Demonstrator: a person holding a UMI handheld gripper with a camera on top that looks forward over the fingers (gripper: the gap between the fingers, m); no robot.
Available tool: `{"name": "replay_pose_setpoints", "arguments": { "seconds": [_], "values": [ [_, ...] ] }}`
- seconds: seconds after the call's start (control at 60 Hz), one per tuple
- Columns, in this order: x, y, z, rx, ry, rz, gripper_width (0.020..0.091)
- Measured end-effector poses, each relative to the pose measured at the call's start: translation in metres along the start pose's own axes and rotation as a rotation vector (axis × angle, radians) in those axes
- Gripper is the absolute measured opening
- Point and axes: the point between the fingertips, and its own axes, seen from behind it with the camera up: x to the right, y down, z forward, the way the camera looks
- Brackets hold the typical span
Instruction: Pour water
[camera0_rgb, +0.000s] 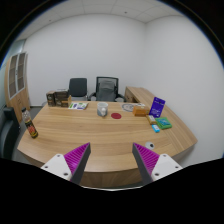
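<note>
Gripper view: my open fingers over the near edge of a curved wooden desk (90, 125).
I see broad bare wood ahead; two grey office chairs (92, 89) stand behind it. A small pale cup (102, 111) sits far off, hard to make out. My gripper (110, 158) holds nothing, its pads wide apart.

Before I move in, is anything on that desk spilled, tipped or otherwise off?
Nothing stands out. The desk shows no spill, and the bottle near its left end stands upright. The gripper is open, holding nothing. The small items farther back are too small to judge.
</note>
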Motion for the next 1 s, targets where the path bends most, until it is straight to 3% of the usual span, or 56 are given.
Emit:
{"name": "replay_pose_setpoints", "arguments": {
  "seconds": [0.15, 0.367, 0.733, 1.0],
  "values": [
    [-0.018, 0.015, 0.007, -0.022, 0.000, -0.009, 0.0864],
    [-0.099, 0.047, 0.012, -0.065, -0.038, -0.036, 0.0858],
    [-0.358, 0.077, 0.021, -0.076, -0.156, 0.045, 0.0862],
    [-0.516, 0.036, 0.079, 0.031, -0.228, 0.019, 0.0860]
  ]
}}
